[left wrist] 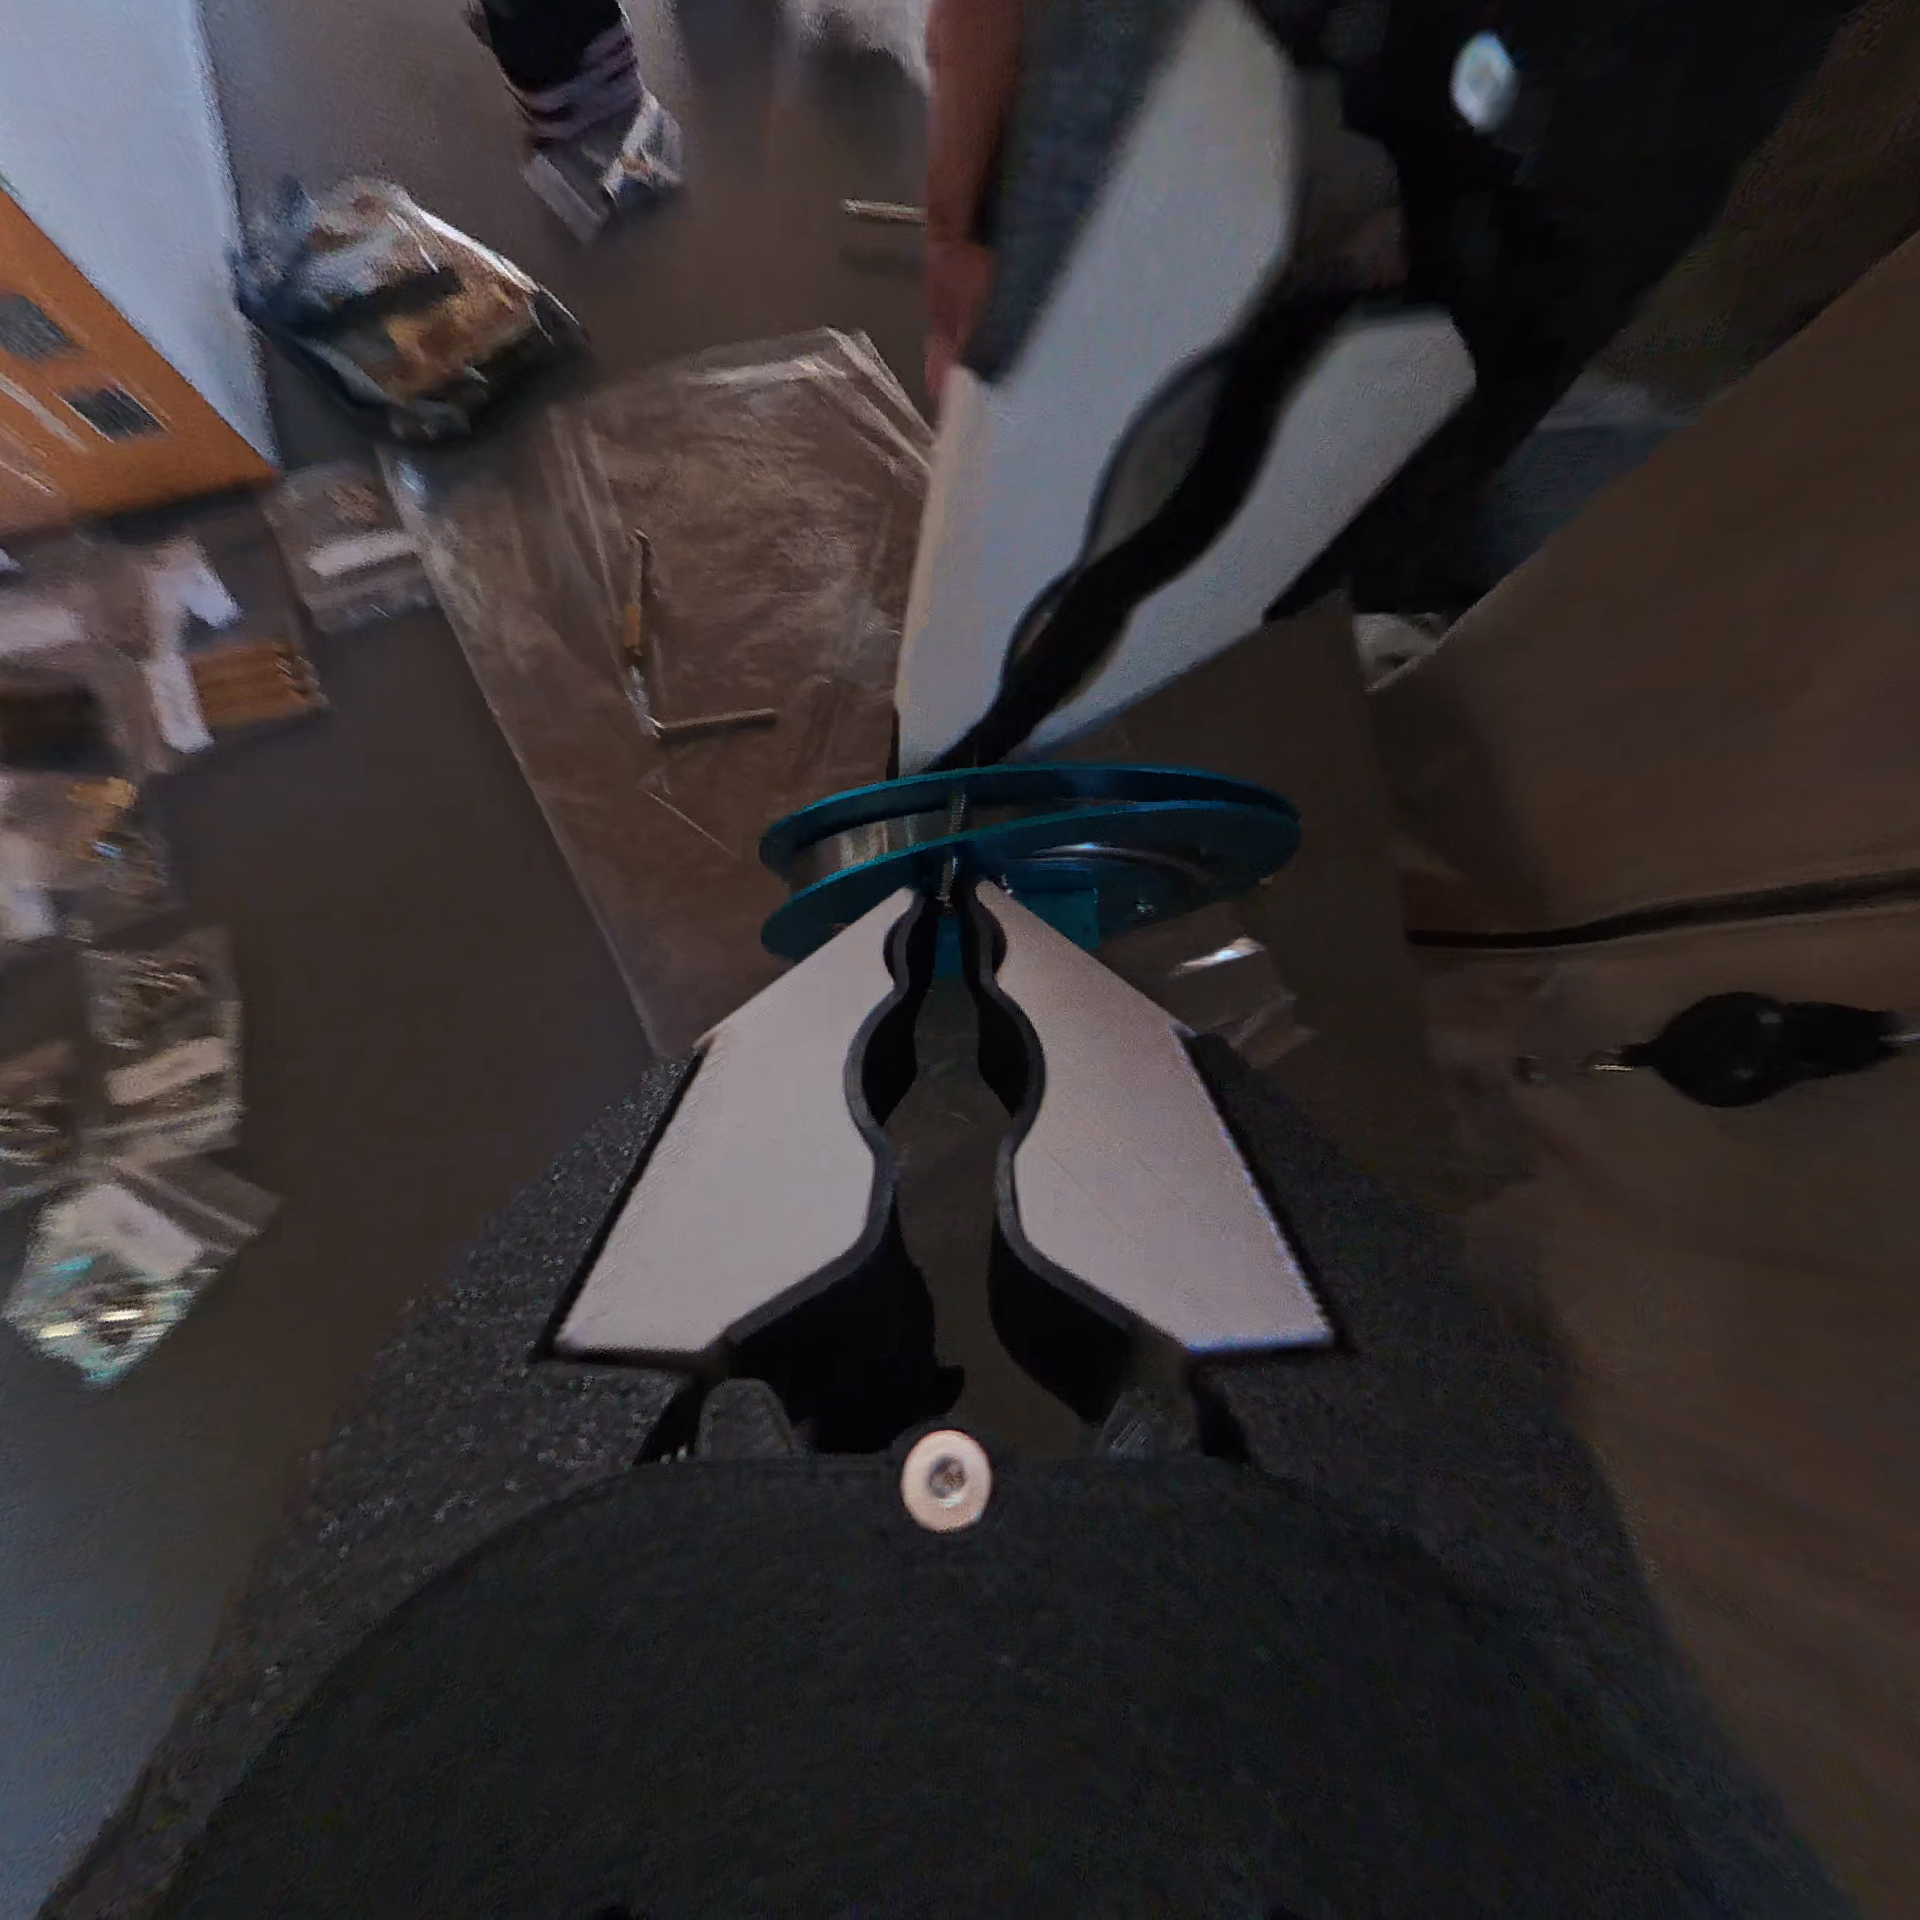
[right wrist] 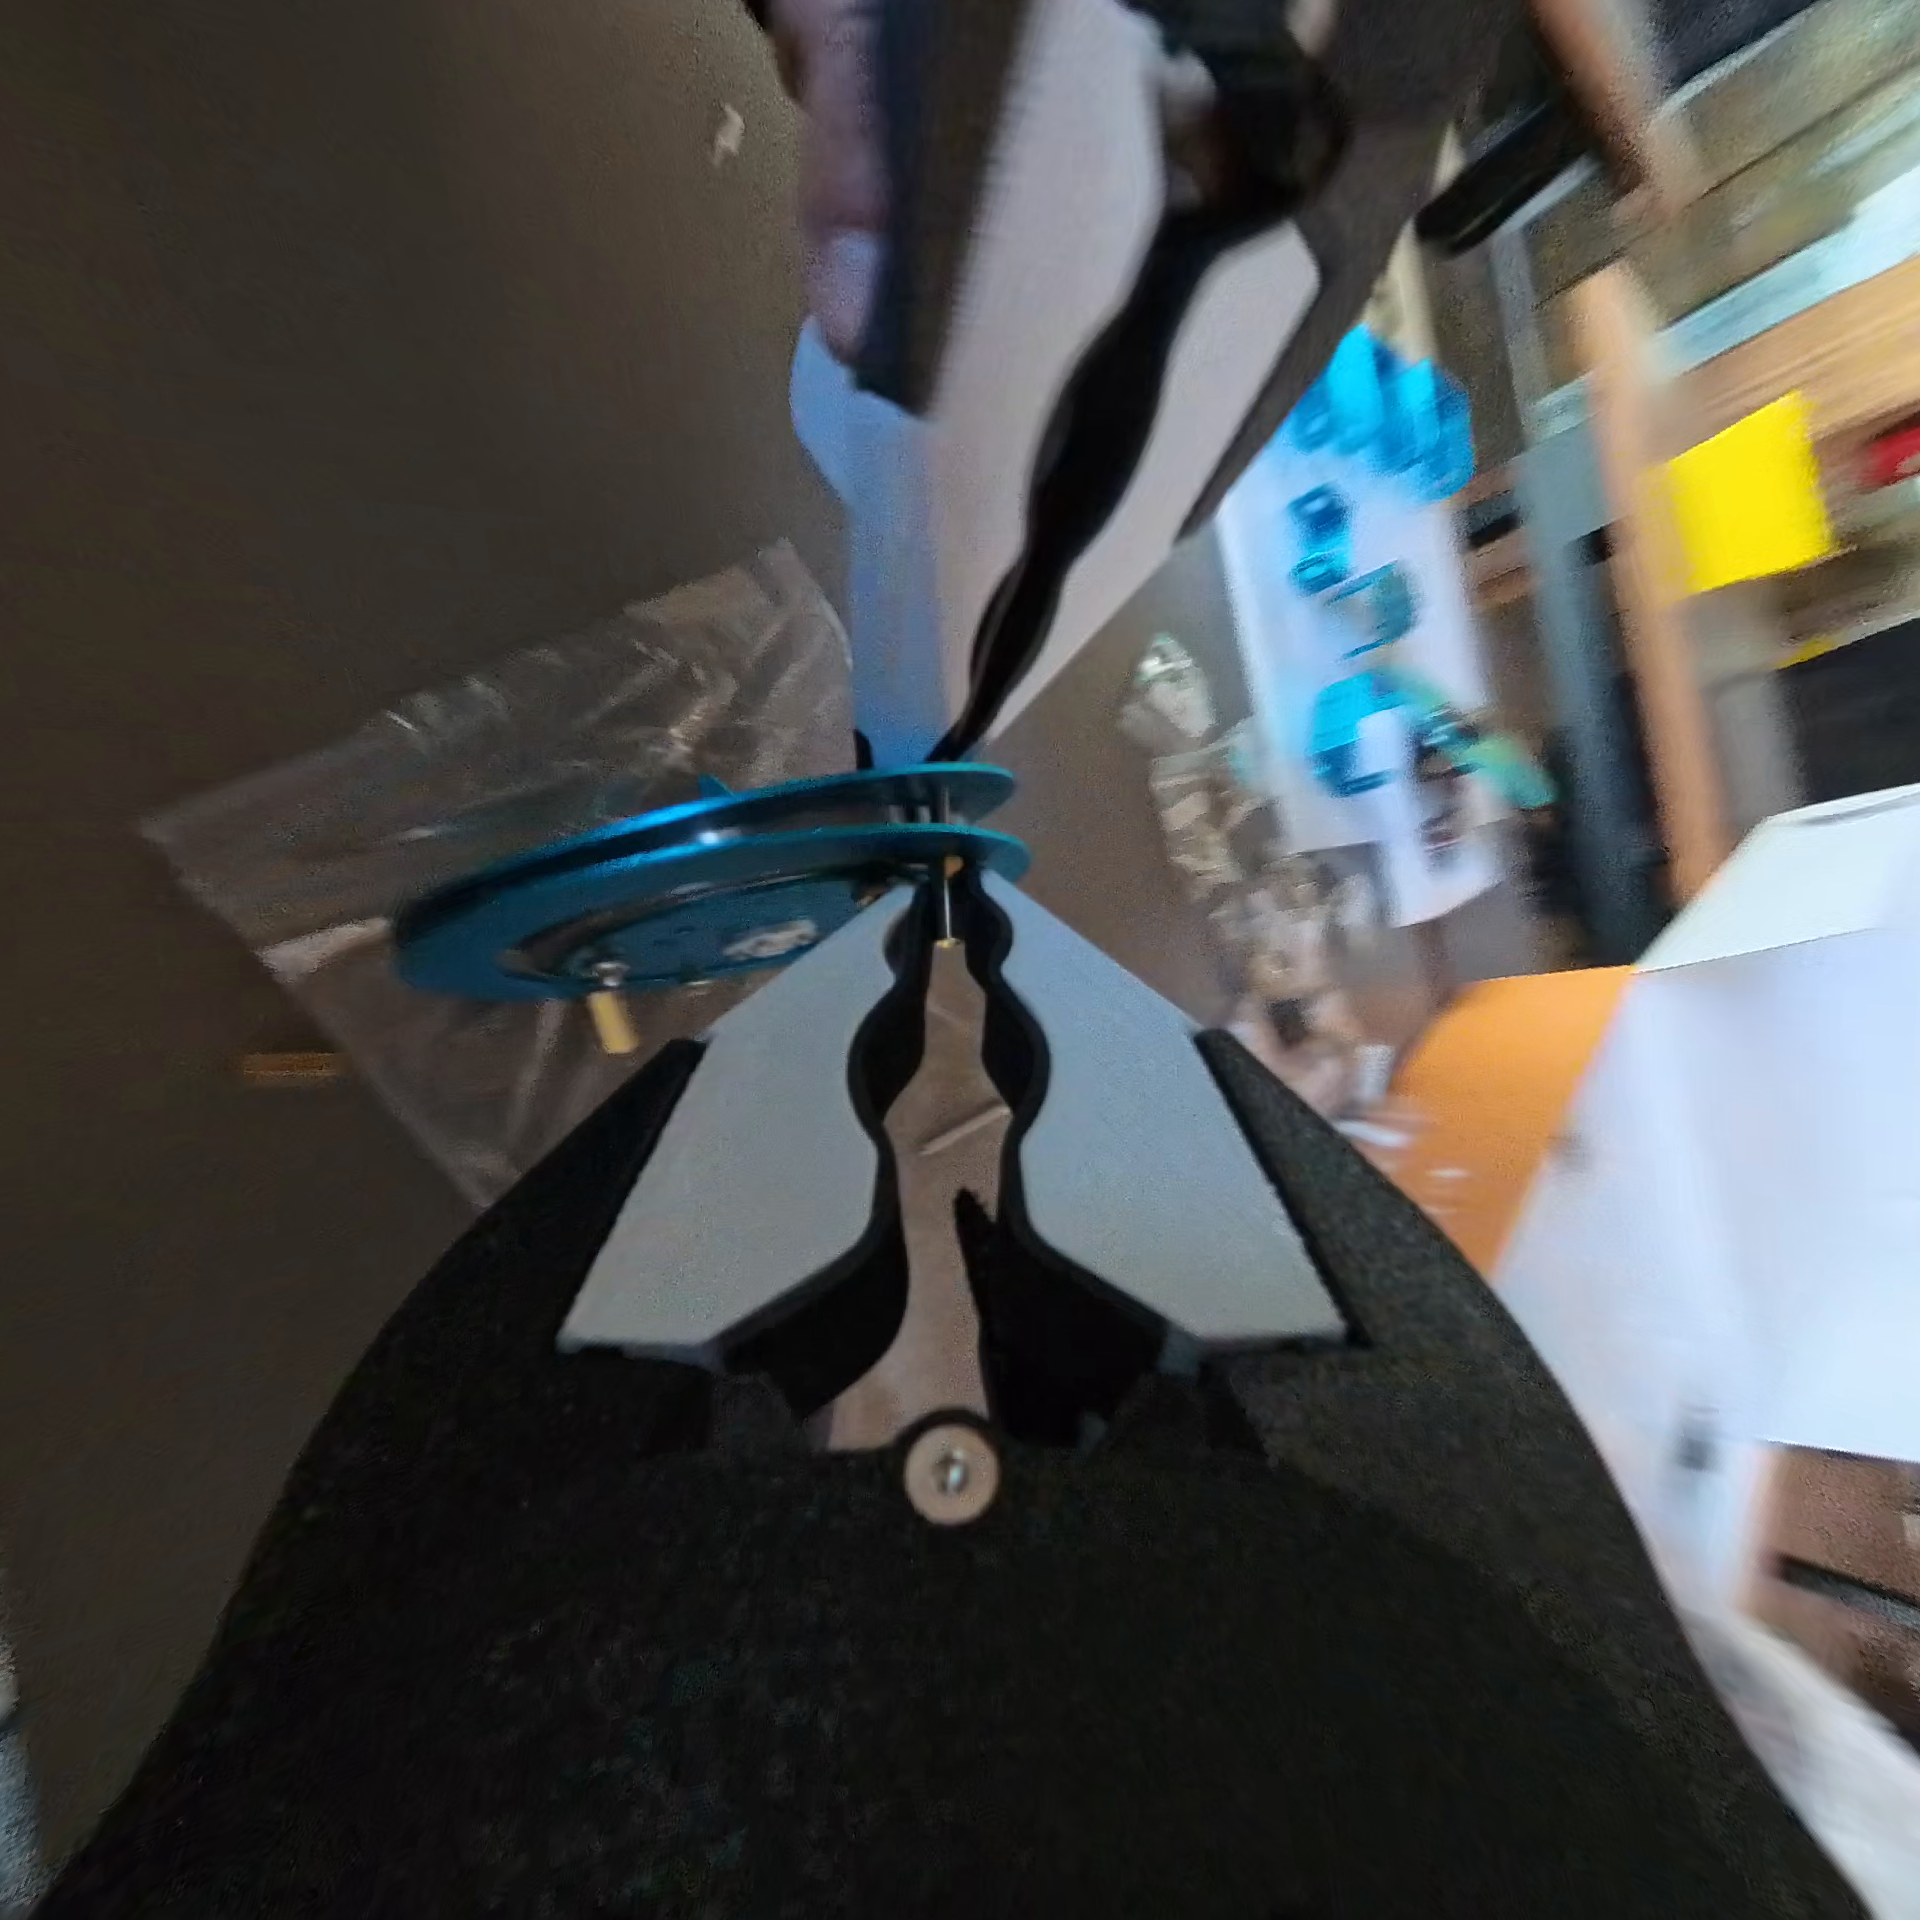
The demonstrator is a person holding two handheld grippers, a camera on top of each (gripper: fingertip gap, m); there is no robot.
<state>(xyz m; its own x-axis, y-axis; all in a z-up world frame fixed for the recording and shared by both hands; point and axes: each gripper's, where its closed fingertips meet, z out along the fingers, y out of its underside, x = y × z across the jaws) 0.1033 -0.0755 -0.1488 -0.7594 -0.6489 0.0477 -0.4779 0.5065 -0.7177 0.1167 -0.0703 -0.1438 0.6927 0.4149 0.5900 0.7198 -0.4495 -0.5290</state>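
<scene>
Low in the left wrist view, left gripper pinched together on the near edge of a blue two-disc assembly, clamped around a thin screw between the plates. Same story in the right wrist view: right gripper squeezed onto a small pin at the assembly's rim, discs spreading toward centre left of the frame. Straight across the discs in each view, opposite gripper biting the far edge. Behind, middle left, clear plastic bag flat on the brown worktop. Upper right of the right view, blurred yellow box on shelving.
</scene>
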